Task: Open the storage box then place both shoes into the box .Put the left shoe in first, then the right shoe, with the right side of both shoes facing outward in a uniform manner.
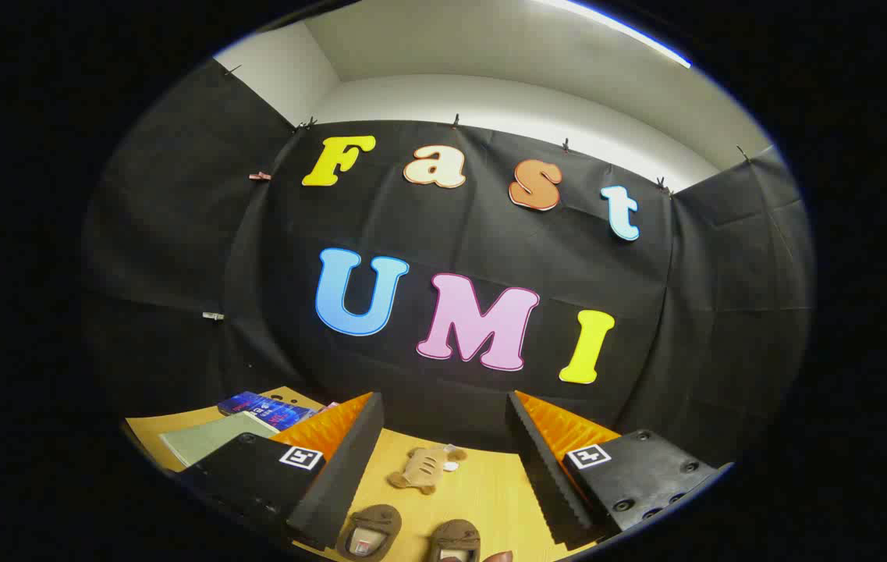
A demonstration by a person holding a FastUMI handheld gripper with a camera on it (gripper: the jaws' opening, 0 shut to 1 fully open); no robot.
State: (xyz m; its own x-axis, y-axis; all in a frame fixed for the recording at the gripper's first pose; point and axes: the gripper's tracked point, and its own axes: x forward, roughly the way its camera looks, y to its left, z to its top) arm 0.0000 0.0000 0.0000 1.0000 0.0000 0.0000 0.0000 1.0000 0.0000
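Observation:
Two small brown shoes lie on the wooden table (482, 492) low between my fingers, one to the left (369, 532) and one to the right (456, 540), their openings facing up. My gripper (443, 468) is held above the table and stands open, with nothing between its two black ridged fingers (338, 476). A fingertip of a person's hand (499, 556) shows just right of the right shoe.
A small tan plush toy (421, 468) lies on the table beyond the shoes, near the black cloth wall. Left of the left finger lie a pale green flat sheet or lid (213, 435) and a blue patterned packet (265, 407).

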